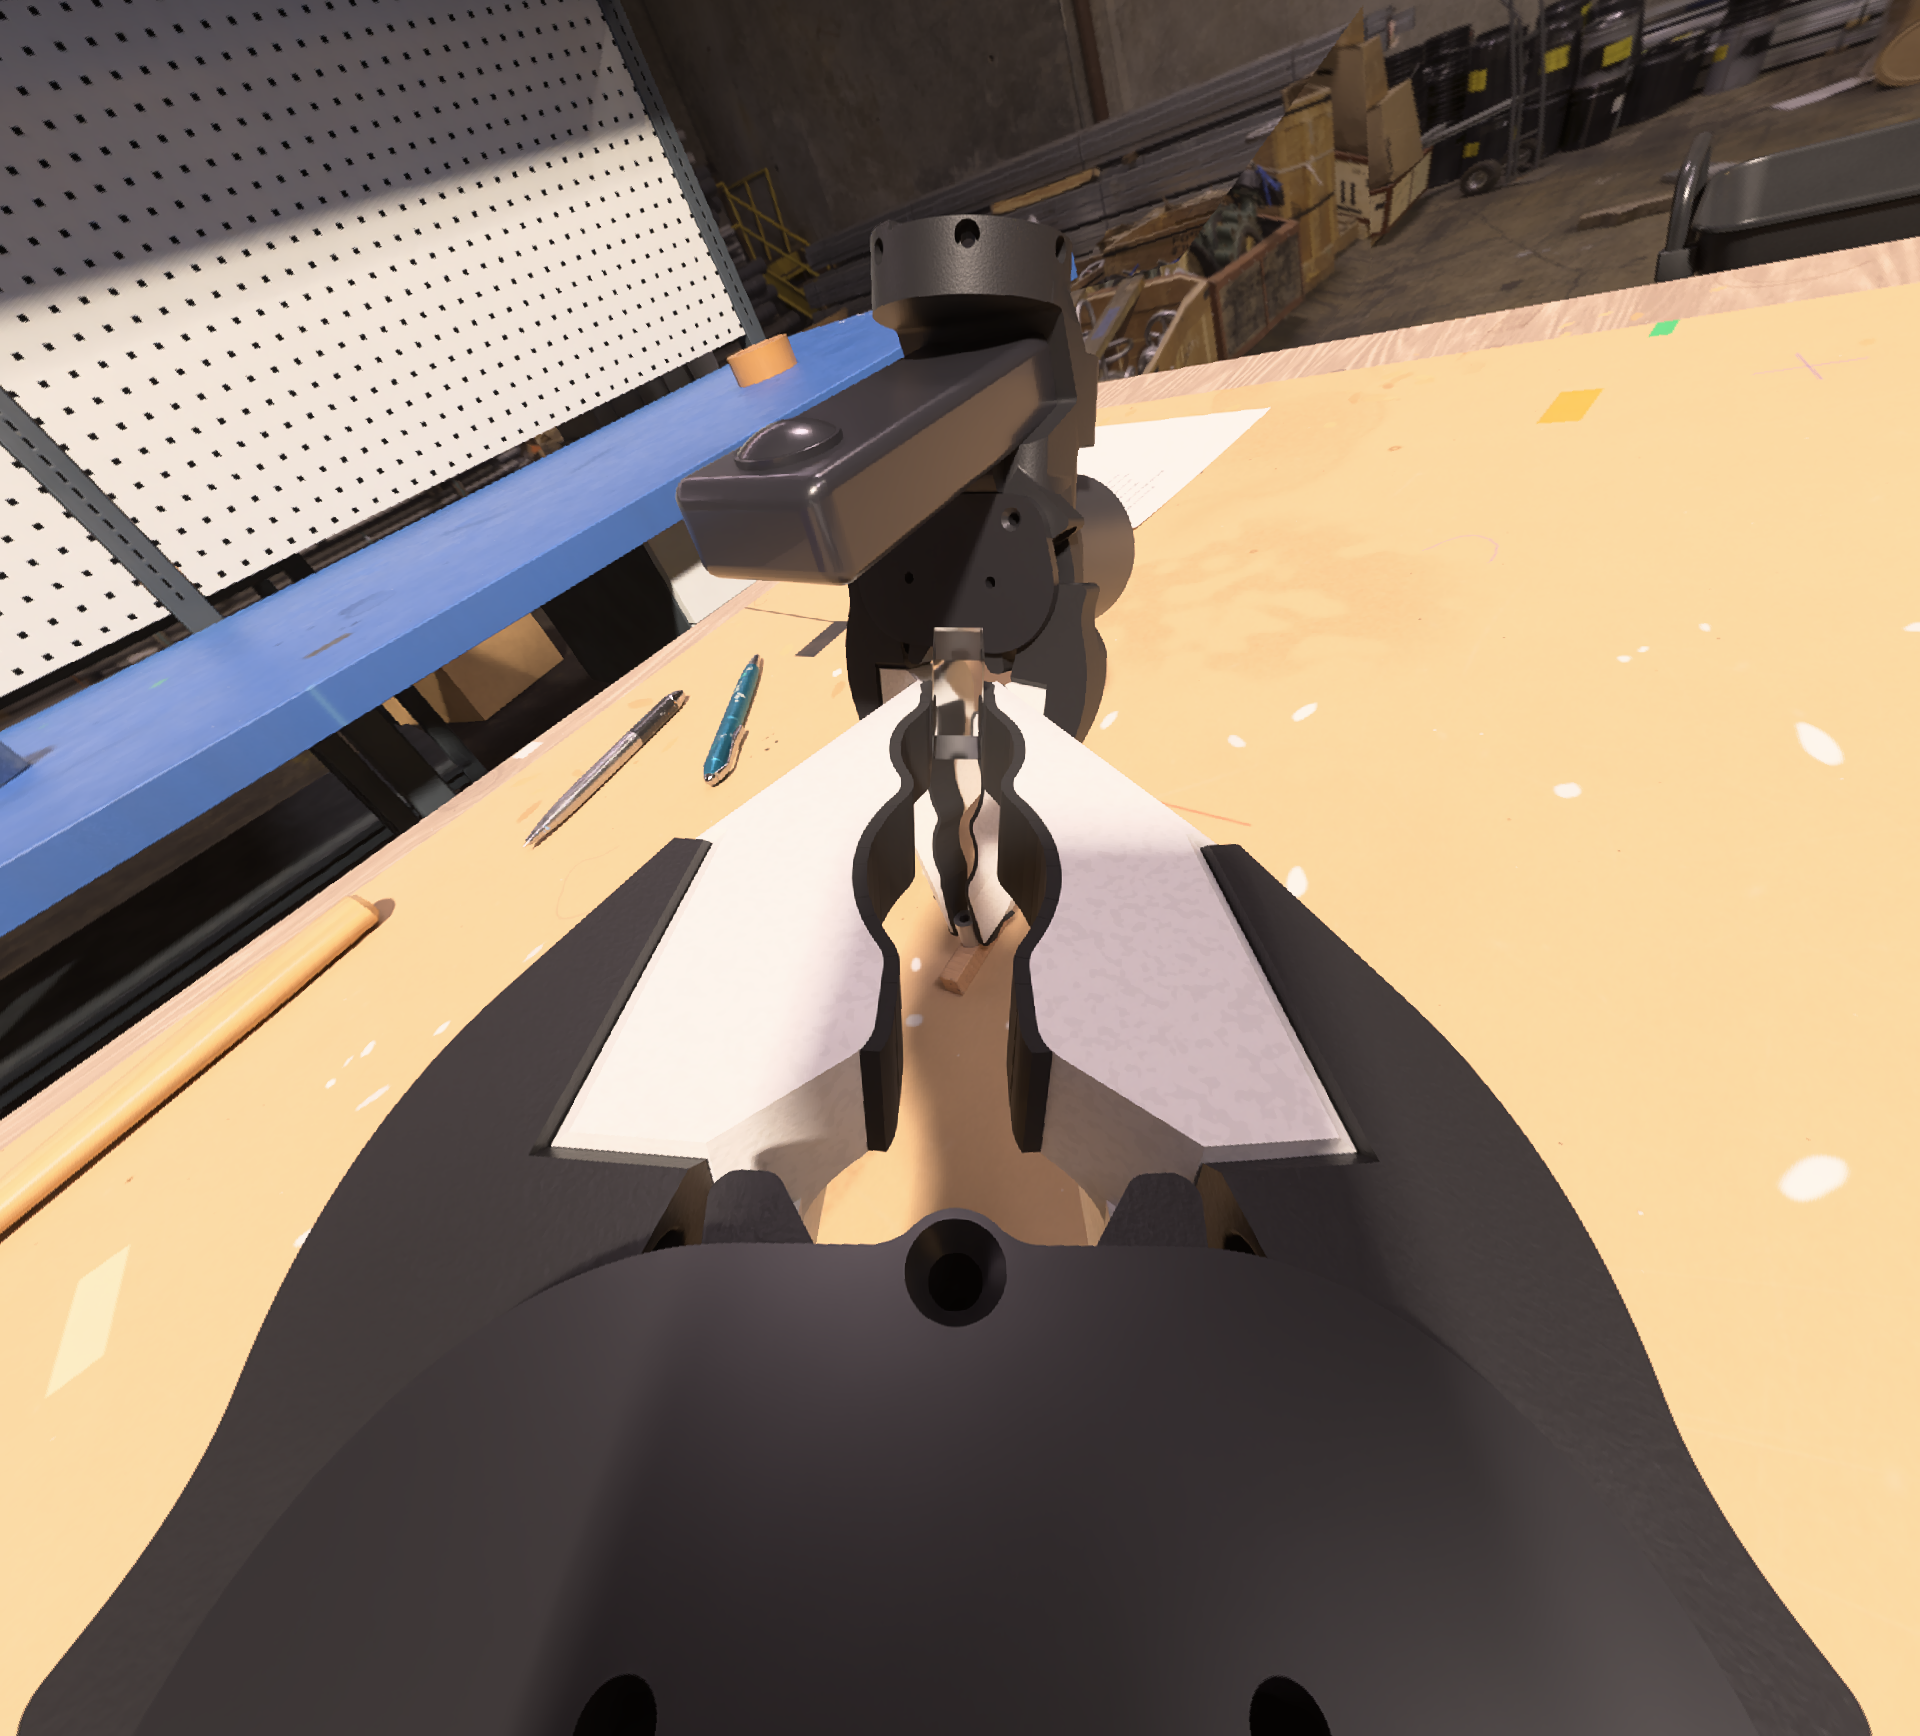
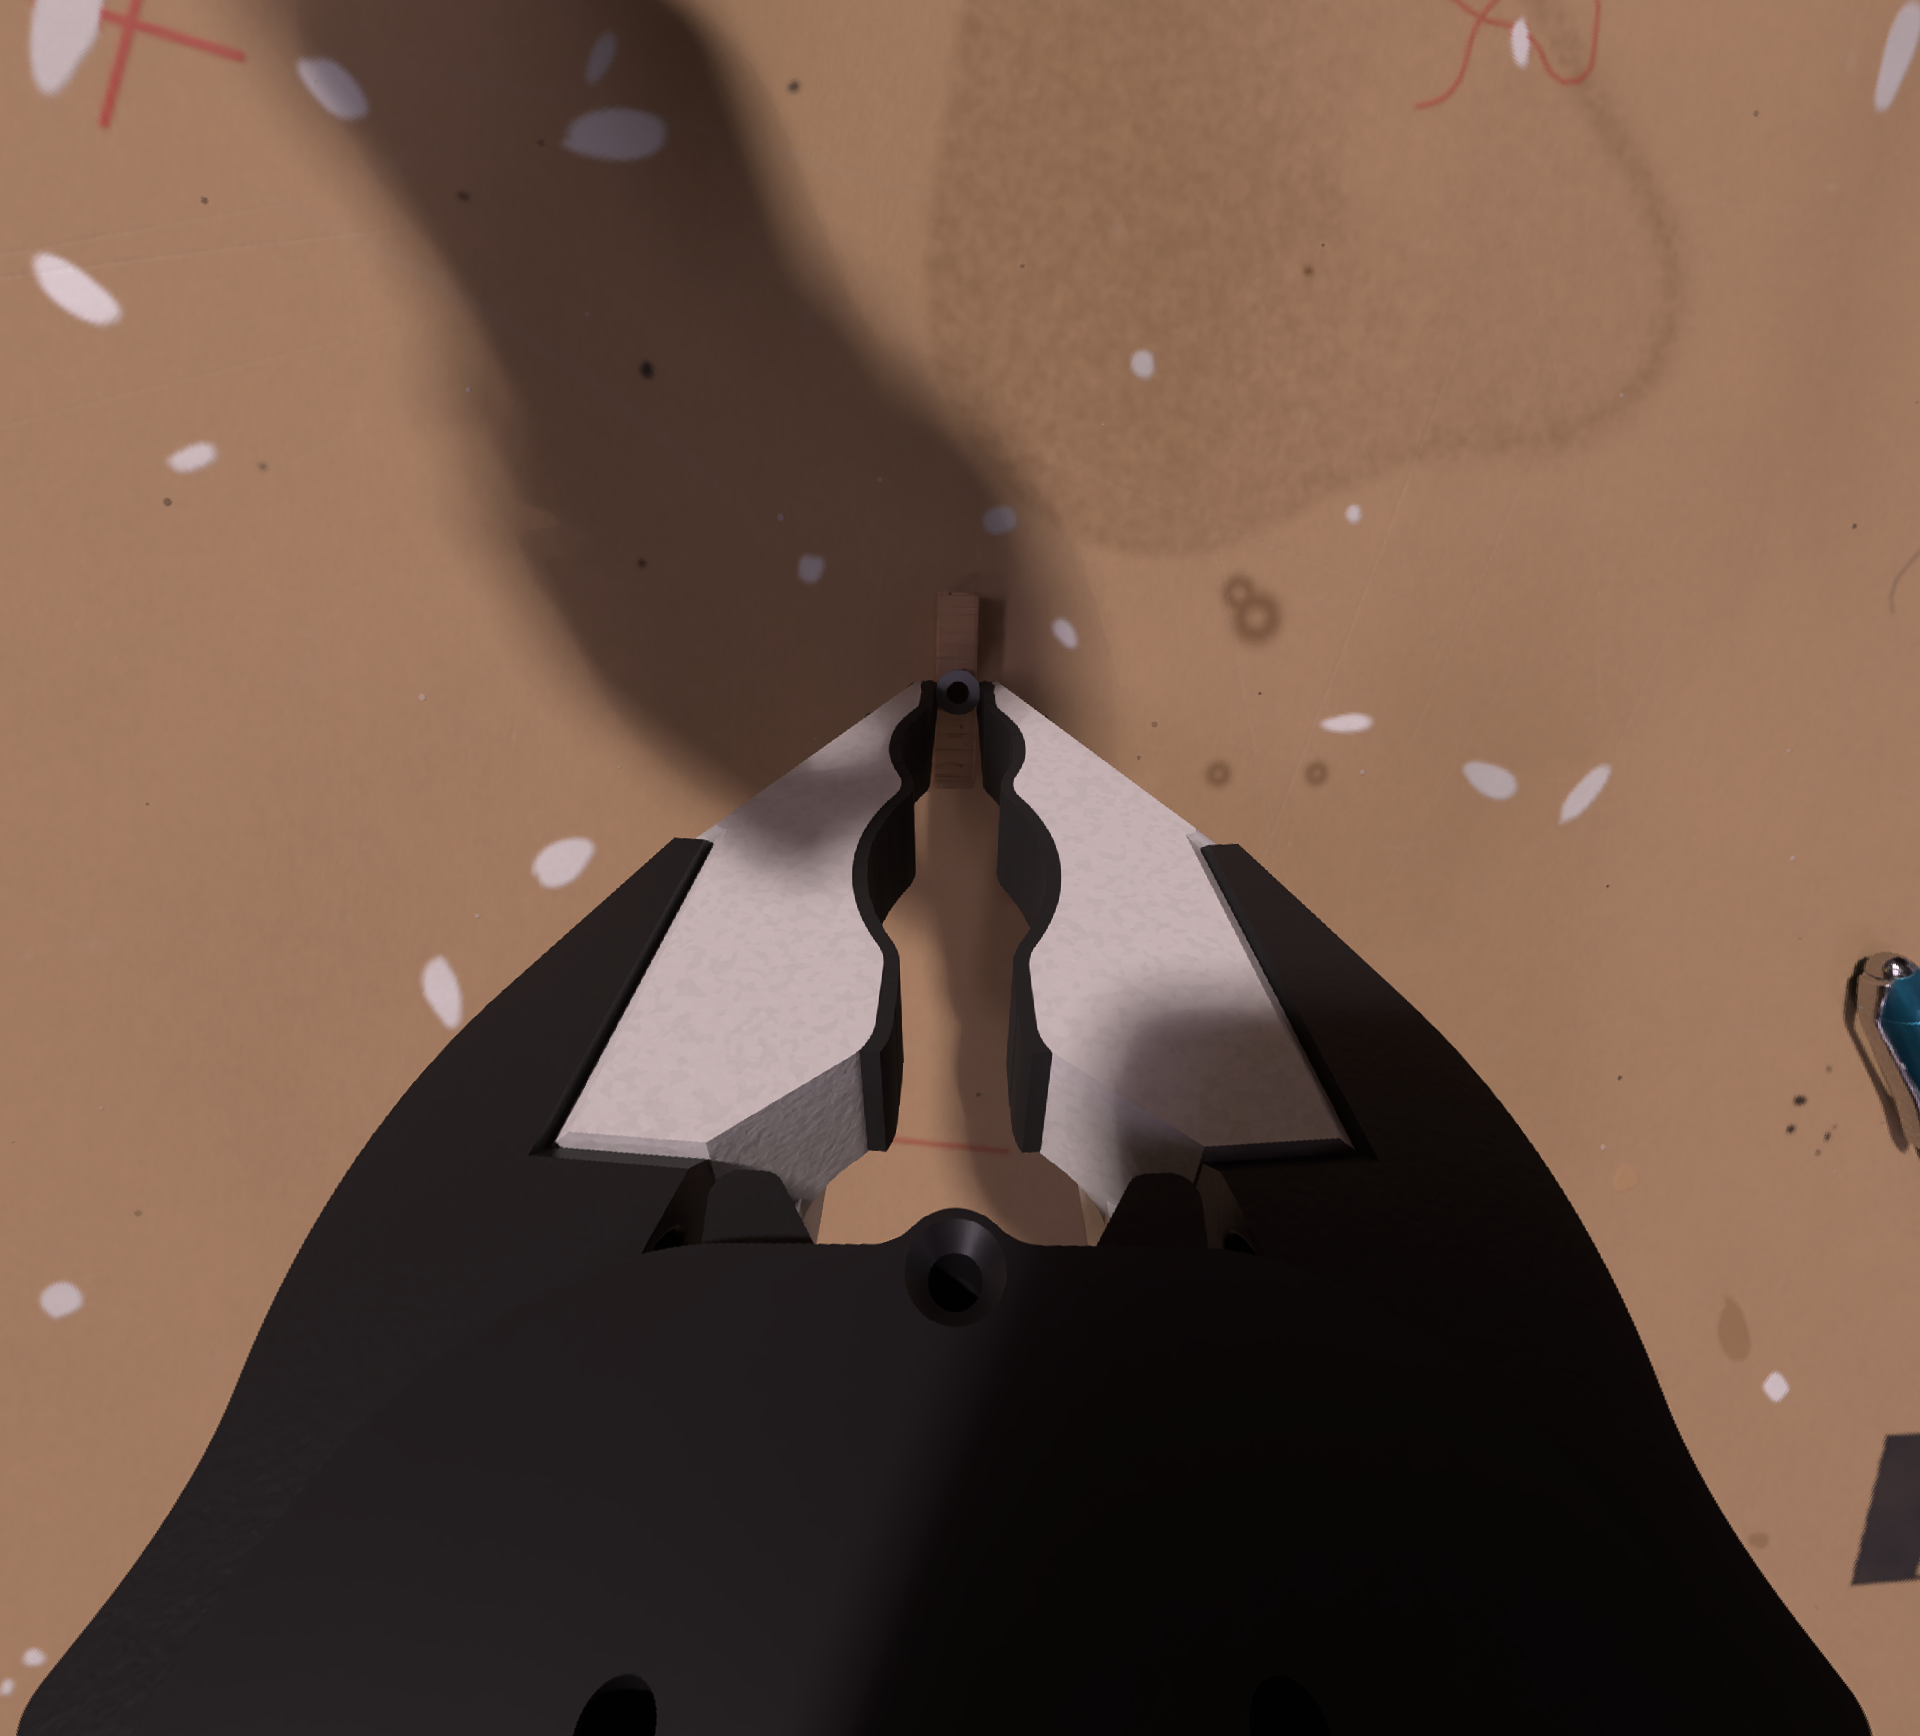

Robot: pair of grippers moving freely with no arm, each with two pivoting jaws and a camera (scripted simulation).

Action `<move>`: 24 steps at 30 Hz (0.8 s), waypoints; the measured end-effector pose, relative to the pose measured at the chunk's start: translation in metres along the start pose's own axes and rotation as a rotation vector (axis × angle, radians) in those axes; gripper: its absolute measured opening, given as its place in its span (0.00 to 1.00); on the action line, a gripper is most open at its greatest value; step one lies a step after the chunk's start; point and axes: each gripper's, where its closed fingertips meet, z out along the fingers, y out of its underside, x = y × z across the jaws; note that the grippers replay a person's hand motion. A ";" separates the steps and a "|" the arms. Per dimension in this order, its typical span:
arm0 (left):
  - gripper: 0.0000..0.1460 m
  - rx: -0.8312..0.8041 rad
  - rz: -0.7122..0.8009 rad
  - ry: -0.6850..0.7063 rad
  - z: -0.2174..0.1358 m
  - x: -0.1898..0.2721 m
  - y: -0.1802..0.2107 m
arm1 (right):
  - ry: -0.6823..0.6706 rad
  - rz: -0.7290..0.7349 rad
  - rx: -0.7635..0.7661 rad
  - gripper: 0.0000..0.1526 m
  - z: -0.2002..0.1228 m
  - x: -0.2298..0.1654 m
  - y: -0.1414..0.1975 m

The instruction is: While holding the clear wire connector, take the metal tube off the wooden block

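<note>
My left gripper [image 1: 956, 699] is shut on the clear wire connector [image 1: 957, 660], held above the tan table. Beyond it, my right gripper [image 1: 964, 912] points straight down. It is shut on the small metal tube [image 1: 962, 919], which stands upright just above the small wooden block [image 1: 962, 969] lying on the table. In the right wrist view, the right gripper [image 2: 956, 694] grips the tube [image 2: 956, 692], seen end-on. The block [image 2: 956, 626] lies under it. I cannot tell whether tube and block touch.
A silver pen [image 1: 608, 767] and a teal pen [image 1: 732, 720] lie left of the block; the teal pen also shows in the right wrist view [image 2: 1891, 1052]. A wooden dowel [image 1: 187, 1052] lies near the table's left edge. A blue shelf [image 1: 416, 564] and pegboard [image 1: 312, 232] stand beyond. A white sheet [image 1: 1174, 450] lies behind.
</note>
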 end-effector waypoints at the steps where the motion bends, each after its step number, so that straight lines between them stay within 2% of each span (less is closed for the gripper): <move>1: 0.05 0.000 -0.001 0.000 0.000 0.000 0.000 | 0.000 0.000 -0.001 0.05 0.000 0.000 0.000; 24: 0.05 -0.014 -0.008 0.001 0.002 0.000 0.004 | -0.028 0.005 0.071 0.05 -0.007 -0.005 -0.007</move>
